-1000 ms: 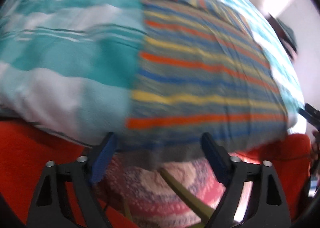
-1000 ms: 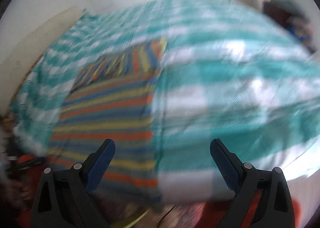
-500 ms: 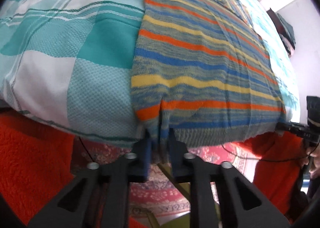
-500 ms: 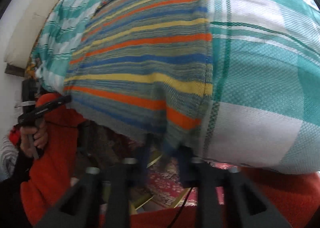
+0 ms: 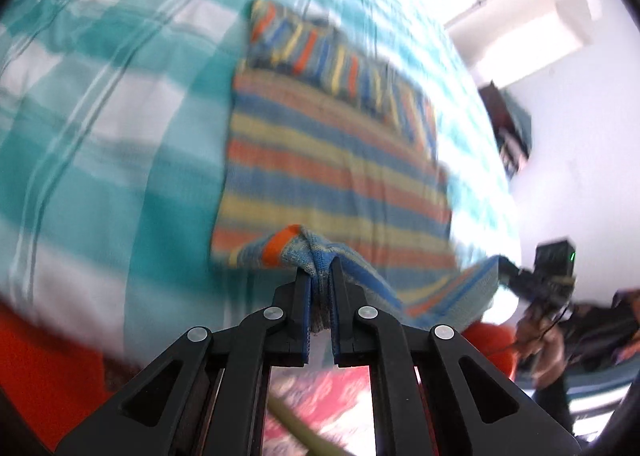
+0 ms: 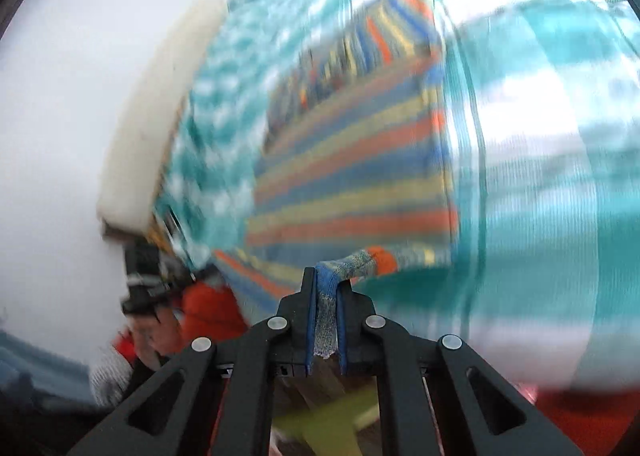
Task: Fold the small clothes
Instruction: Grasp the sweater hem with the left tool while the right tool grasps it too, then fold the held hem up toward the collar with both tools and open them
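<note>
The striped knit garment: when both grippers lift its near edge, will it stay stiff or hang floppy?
Probably floppy: the striped knit garment bunches where the left gripper pinches it, and its hem sags toward the right gripper. It seems light, as small pinches raise the edge. The knit probably will not slip easily.

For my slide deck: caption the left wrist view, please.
Left gripper shut on a corner of the striped knit garment, lifting its hem off the teal checked bedspread.

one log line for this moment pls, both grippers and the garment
phase: fold start | left gripper: shut on striped knit garment near hem corner | right gripper: closing on other hem corner | hem lifted off teal checked bedsheet
</note>
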Available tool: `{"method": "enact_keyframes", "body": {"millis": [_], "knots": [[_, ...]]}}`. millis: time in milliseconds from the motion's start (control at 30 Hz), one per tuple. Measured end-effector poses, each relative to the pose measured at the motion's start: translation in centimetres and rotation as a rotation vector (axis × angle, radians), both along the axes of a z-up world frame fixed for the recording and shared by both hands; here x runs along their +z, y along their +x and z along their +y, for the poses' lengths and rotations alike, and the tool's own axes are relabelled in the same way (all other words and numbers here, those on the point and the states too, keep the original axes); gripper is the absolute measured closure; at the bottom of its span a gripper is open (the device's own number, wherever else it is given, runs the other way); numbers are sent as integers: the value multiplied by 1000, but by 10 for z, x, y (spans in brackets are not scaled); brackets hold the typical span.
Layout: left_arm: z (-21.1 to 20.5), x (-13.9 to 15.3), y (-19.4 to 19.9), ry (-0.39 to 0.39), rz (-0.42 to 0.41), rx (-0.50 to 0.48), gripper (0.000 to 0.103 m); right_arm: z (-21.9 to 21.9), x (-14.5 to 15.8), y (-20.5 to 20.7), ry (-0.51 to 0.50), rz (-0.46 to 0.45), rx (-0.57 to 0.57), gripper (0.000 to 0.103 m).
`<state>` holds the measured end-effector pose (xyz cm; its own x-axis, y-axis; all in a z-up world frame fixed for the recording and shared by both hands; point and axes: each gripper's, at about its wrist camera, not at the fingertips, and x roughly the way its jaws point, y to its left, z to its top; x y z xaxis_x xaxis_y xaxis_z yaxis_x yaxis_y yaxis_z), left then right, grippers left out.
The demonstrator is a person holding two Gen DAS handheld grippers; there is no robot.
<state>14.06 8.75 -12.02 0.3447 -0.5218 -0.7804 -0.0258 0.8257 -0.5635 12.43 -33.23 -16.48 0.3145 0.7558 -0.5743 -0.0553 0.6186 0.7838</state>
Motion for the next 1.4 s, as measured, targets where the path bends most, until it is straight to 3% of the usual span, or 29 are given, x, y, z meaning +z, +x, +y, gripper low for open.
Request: {"method": "enact_keyframes", "body": {"millis": [233,467,533,567,600,633,667,700,767,833,933,1033,1100,1167,1233,1267,1300,1333,1400], "knots": [[6,11,128,28,-61,81,98,-18,18,107,-12,-109,-151,94],[-1,-21,254,119,-34,129,97,-25,5,235,-76,-117,-212,95],[-7,-36,284,156,-13,145,92,-25,-7,265,-93,-114,-236,95],[-7,-43,299,177,5,183,82,-26,-14,279,-105,-108,-255,94],[-3,-48,311,183,26,222,66,-26,-23,292,-118,-95,-282,90],[3,-50,318,165,37,250,57,-31,-29,298,-131,-85,-312,84],[7,-50,319,147,34,274,51,-34,-35,306,-156,-74,-356,69],[15,-48,317,120,24,302,48,-37,-38,309,-173,-74,-394,66],[22,-45,311,93,9,294,43,-45,-38,308,-166,-88,-432,66],[27,-39,288,125,-13,257,40,-51,-35,302,-171,-99,-433,66],[28,-35,239,180,-28,162,36,-51,-24,283,-264,-120,-352,66],[22,-40,187,183,-25,78,24,-41,-18,246,-292,-118,-235,66],[12,-47,166,206,-15,50,20,-32,-18,217,-288,-116,-161,58],[-3,-61,157,249,15,17,24,-19,-24,198,-310,-104,-104,46],[-13,-70,153,274,41,14,50,0,-37,183,-355,-87,-27,46],[-15,-72,152,286,54,17,81,6,-43,181,-378,-67,-3,60],[-14,-70,149,266,66,18,93,12,-50,180,-428,-46,6,90],[-11,-65,145,250,64,30,93,12,-51,179,-465,-33,-4,97],[-10,-56,134,259,41,11,95,1,-45,174,-409,-7,-38,99]]}}
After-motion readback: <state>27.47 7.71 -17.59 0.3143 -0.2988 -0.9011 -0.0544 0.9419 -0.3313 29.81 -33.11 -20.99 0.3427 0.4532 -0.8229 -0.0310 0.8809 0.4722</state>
